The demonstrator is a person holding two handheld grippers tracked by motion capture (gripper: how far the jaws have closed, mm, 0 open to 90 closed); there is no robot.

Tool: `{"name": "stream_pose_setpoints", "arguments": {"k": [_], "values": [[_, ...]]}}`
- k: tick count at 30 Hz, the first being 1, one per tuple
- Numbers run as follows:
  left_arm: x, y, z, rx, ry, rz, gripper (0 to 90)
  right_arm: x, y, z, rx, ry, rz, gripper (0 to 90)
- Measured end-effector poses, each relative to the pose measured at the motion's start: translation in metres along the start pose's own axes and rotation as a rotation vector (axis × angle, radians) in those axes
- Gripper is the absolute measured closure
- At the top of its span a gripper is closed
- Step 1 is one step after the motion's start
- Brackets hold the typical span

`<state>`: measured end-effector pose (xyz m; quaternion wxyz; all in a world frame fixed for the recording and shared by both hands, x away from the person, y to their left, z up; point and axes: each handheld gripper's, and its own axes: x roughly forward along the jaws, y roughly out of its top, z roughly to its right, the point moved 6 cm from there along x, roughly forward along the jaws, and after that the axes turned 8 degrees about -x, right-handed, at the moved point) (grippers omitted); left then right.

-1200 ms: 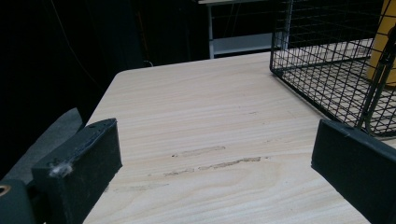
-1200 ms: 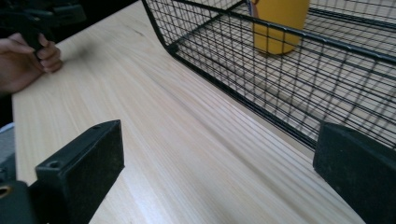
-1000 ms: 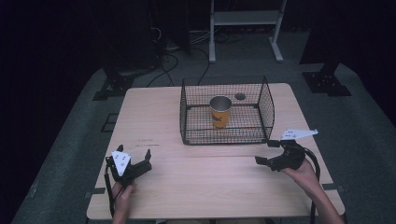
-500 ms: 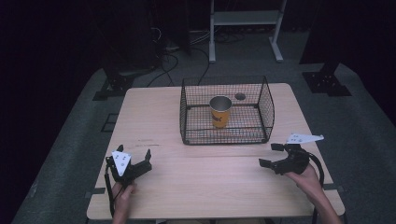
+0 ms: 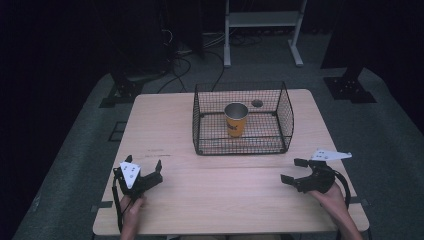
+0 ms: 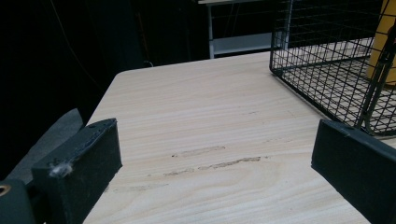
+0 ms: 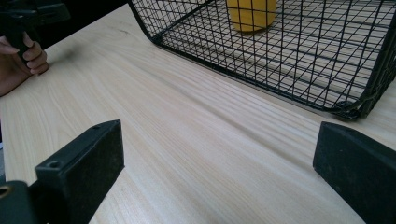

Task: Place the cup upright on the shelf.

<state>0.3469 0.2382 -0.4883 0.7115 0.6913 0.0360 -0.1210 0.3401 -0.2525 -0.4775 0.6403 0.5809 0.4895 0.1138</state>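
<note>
Pale wood makes up the bench (image 5: 200,130), seen from the high view with a black wire basket (image 5: 285,107) standing toward its far middle. An orange cup (image 5: 236,120) with a silver rim stands upright inside the basket, near its centre. The left hand-held gripper (image 5: 150,172) rests near the bench's front left corner, well apart from the basket, its jaws spread and holding nothing. The right hand-held gripper (image 5: 295,171) lies near the front right edge, just in front of the basket's right corner yet apart from it, jaws likewise spread and empty. A small round hole (image 5: 257,103) shows in the bench behind the basket.

From the left gripper view, the two black jaws stand wide apart over bare bench (image 6: 205,121), with nothing between them. The basket (image 6: 322,79) sits ahead to the right, and a sliver of the cup (image 6: 385,42) shows through its mesh.

From the right gripper view, the jaws are again released and wide, bare wood (image 7: 187,140) between them. The basket (image 7: 280,60) lies ahead, its near corner close to the right jaw, and the cup (image 7: 251,14) stands within. The left hand (image 7: 21,60) grips its tool at the upper left.
</note>
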Motion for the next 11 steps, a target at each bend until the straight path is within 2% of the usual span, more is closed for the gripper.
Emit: {"name": "stream_pose_setpoints", "arguments": {"k": [6, 9, 11], "values": [[0.000, 0.000, 0.000, 0.000, 0.002, -0.001, 0.8, -0.002, -0.009, -0.004, 0.009, -0.012, 0.006, 1.4], [0.000, 0.000, 0.000, 0.001, 0.004, -0.002, 0.8, -0.005, -0.015, -0.010, 0.018, -0.014, 0.024, 1.4], [0.001, 0.000, 0.000, 0.001, 0.004, -0.003, 0.8, -0.006, -0.020, -0.015, 0.010, -0.030, 0.016, 1.4]]}}
